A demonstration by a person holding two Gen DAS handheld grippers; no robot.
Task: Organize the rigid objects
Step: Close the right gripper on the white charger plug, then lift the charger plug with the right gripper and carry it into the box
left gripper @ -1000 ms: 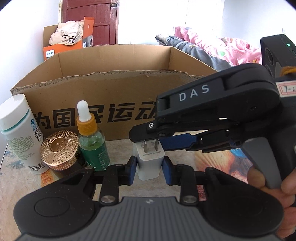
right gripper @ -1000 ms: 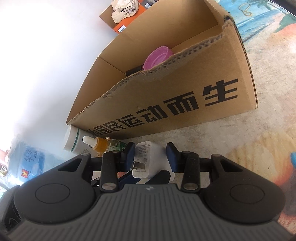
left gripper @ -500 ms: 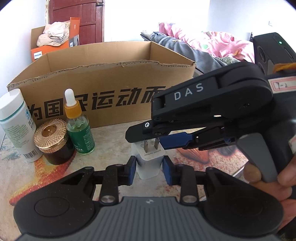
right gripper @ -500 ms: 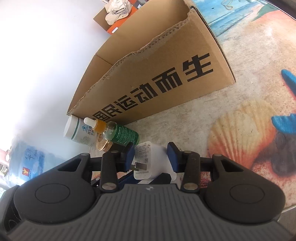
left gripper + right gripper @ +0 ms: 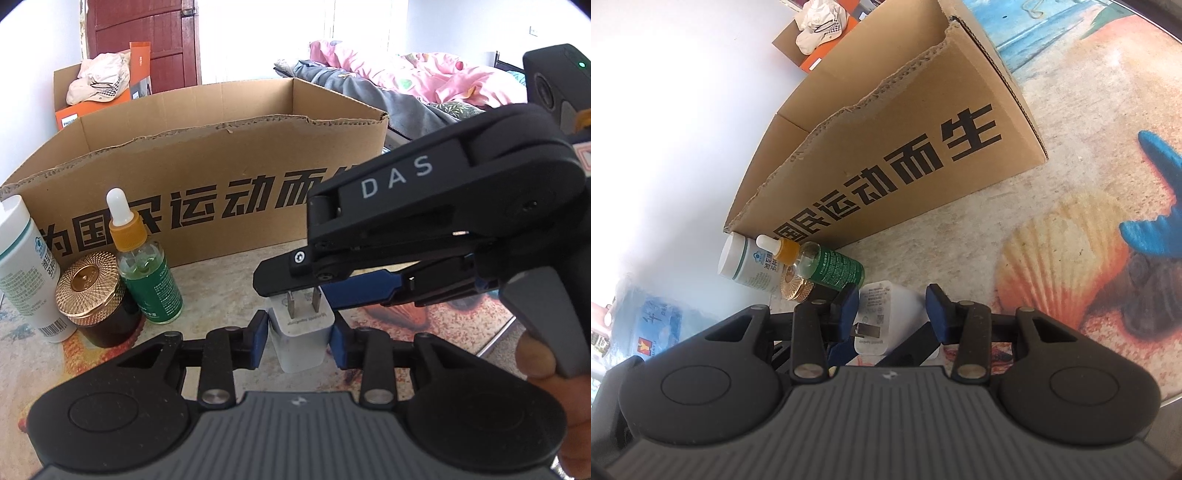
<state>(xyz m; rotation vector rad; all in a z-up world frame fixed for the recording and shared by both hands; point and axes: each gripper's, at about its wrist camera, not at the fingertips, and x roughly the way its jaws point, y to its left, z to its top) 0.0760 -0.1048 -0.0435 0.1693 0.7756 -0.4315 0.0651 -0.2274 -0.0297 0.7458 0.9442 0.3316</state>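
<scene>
A white plug charger (image 5: 301,338) with two metal prongs stands on the patterned mat. My left gripper (image 5: 298,341) has its blue pads on both sides of the charger body, shut on it. My right gripper (image 5: 892,312) comes in from the right, above the prongs; in its own view the charger (image 5: 886,314) lies between its pads with a gap on the right side, so it is open. The cardboard box (image 5: 221,177) with black lettering stands behind; it also shows in the right wrist view (image 5: 905,147).
Left of the charger stand a green dropper bottle (image 5: 147,273), a dark jar with a gold lid (image 5: 90,291) and a white bottle (image 5: 22,266). A bed with pink bedding (image 5: 424,77) and an orange box (image 5: 99,96) lie beyond.
Both grippers and the charger have drawn back from the box and sunk lower; the box interior no longer shows in the right wrist view. The left grip on the charger is unchanged.
</scene>
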